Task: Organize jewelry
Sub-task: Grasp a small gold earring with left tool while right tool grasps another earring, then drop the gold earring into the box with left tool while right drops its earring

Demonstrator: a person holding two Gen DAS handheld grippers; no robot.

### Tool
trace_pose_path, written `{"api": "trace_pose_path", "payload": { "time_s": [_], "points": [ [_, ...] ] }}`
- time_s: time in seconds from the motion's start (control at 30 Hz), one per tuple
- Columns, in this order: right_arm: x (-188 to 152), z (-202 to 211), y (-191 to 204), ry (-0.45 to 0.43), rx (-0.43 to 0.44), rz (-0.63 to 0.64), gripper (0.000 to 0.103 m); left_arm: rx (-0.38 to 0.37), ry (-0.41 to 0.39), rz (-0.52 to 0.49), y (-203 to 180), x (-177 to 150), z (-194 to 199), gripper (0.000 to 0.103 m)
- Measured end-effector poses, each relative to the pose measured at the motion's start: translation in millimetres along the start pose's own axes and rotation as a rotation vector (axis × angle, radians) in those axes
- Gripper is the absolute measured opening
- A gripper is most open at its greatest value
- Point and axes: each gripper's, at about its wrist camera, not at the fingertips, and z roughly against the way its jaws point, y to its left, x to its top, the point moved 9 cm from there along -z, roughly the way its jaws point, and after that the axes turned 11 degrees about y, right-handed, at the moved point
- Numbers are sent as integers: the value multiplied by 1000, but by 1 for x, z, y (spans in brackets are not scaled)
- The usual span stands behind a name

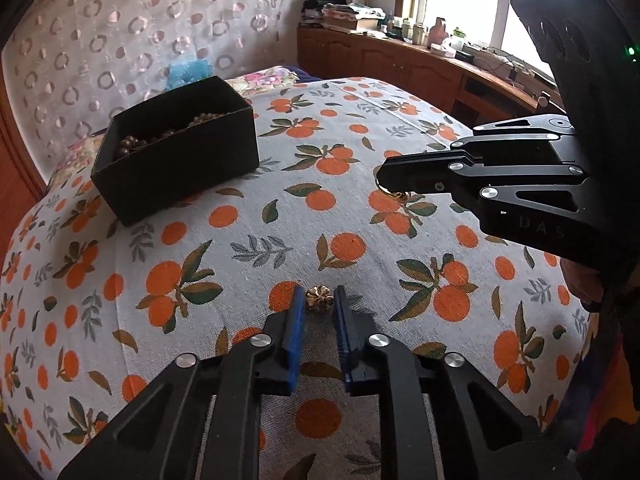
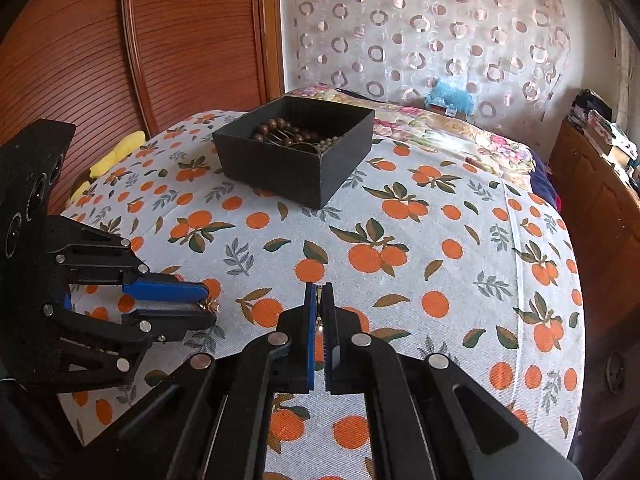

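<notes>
A small gold flower-shaped jewel rests on the orange-print cloth between the blue pads of my left gripper, which is shut on it. The right wrist view shows that gripper from the side, with the jewel at its tips. My right gripper is shut on a second small gold piece, held just above the cloth. In the left wrist view the right gripper comes in from the right with that piece under its tips. A black box of brown beads stands farther back.
The cloth covers a bed, with a floral blanket behind the box. A wooden cabinet with bottles and clutter runs under the window. A wooden headboard and a yellow item are at the left. A hand holds the right gripper.
</notes>
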Motion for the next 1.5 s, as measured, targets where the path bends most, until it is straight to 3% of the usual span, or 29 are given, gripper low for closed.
{"api": "trace_pose_path", "payload": {
  "time_s": [0.37, 0.77, 1.1, 1.3, 1.43, 1.5],
  "points": [
    [13, 5, 4, -14, 3, 12, 4, 16, -54, 45, 21, 7, 17, 13],
    [87, 3, 15, -86, 23, 2, 4, 69, -126, 108, 66, 28, 46, 13],
    [144, -27, 12, -78, 40, -51, 4, 93, -167, 160, 101, 47, 56, 13],
    [151, -35, 1, -69, 66, -103, 4, 112, -178, 167, 113, 59, 60, 13],
    [150, -35, -7, -68, 94, -128, 14, 123, -178, 170, 118, 65, 56, 13],
    [148, -35, -10, -70, 86, -130, 14, 127, -177, 174, 121, 71, 54, 13]
  ]
}}
